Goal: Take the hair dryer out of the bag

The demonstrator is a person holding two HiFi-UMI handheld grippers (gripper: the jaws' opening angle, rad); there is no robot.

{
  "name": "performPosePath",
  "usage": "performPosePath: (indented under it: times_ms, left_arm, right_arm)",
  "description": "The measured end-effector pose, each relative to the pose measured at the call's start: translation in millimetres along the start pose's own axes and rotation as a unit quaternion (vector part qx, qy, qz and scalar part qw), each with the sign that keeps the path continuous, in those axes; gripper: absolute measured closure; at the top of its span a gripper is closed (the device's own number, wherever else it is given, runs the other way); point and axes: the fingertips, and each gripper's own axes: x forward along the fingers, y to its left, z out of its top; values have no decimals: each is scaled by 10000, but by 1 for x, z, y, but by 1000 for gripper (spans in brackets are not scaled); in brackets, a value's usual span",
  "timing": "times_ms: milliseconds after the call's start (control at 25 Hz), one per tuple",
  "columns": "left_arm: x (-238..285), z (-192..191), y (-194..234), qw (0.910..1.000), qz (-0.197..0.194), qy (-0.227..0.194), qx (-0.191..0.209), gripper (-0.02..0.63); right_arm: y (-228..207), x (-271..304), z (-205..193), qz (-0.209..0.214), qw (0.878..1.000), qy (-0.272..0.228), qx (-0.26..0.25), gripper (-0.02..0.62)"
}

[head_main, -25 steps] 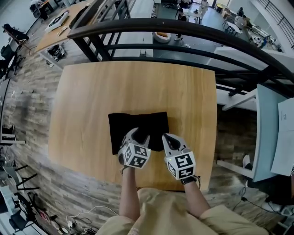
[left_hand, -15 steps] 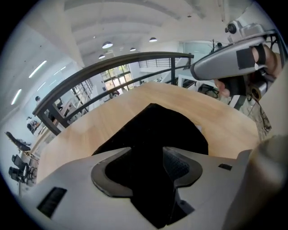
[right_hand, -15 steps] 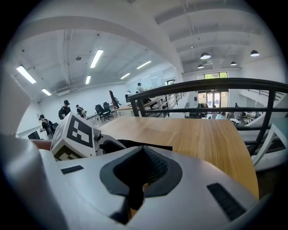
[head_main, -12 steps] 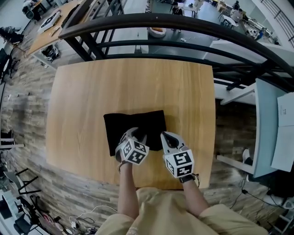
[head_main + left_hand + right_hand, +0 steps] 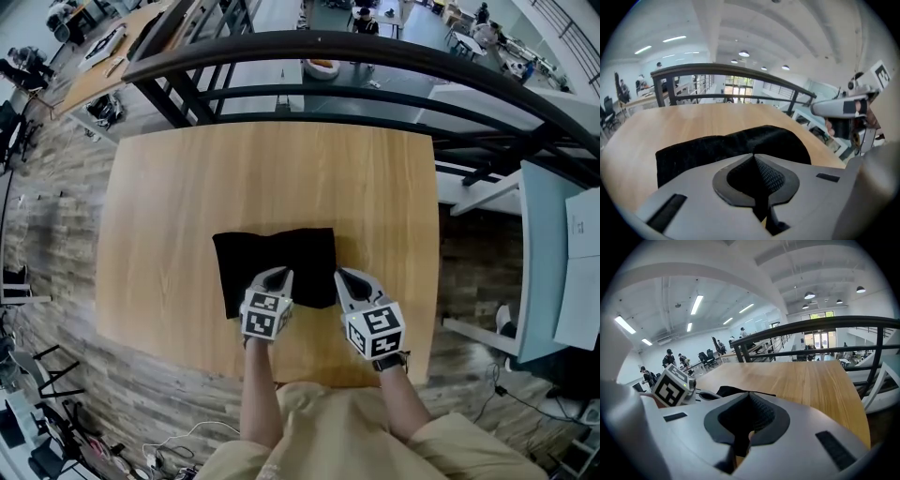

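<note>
A black bag (image 5: 272, 248) is seen lying flat on a wooden table (image 5: 187, 187), near the table's near edge and roughly centred left to right. The hair dryer is not seen in any view, so only the bag can be placed.

The left gripper (image 5: 279, 274) is held tilted down over the near part of the bag, left of its middle. Its jaws have just been closing and are now brought together, with a pinch of the bag's black top fabric caught at the tips. In the left gripper view the fabric is seen bunched up right behind the tips.

The right gripper (image 5: 343, 276) is held just beside the left one, at the bag's near right corner. Its jaws are pressed fully together and nothing is seen between them. In the right gripper view the bag is seen to the left, beyond the tips.

Both marker cubes are turned toward the head camera. A dark curved railing (image 5: 375, 56) is seen beyond the table's far edge. Other desks and people are seen in the far background.
</note>
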Motion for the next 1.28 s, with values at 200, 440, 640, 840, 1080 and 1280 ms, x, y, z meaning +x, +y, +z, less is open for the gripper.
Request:
performPosePath:
  times_ms: [200, 440, 640, 840, 1080, 1280]
  left_arm:
    - [-29, 14, 12, 9965, -16, -590, -587, 591]
    - [-54, 28, 21, 9870, -82, -1112, -1156, 591]
    - [-54, 34, 22, 9832, -161, -1284, -1286, 591]
    - [-56, 37, 29, 9783, -208, -1430, -1487, 592]
    - [-60, 41, 31, 9762, -171, -1503, -1554, 592]
    - [-62, 44, 33, 9754, -168, -1534, -1575, 592]
  right_arm:
    - [-23, -13, 3, 48, 9999, 21, -153, 589]
    - [-27, -11, -7, 523, 9914, 438, -1119, 589]
    - [-11, 13, -32, 1293, 9635, 1014, -2113, 587]
    - [10, 44, -55, 2030, 9159, 1477, -3132, 472]
    - [23, 65, -79, 2437, 8728, 1810, -3821, 447]
    - [27, 83, -98, 2506, 8335, 2149, -4431, 395]
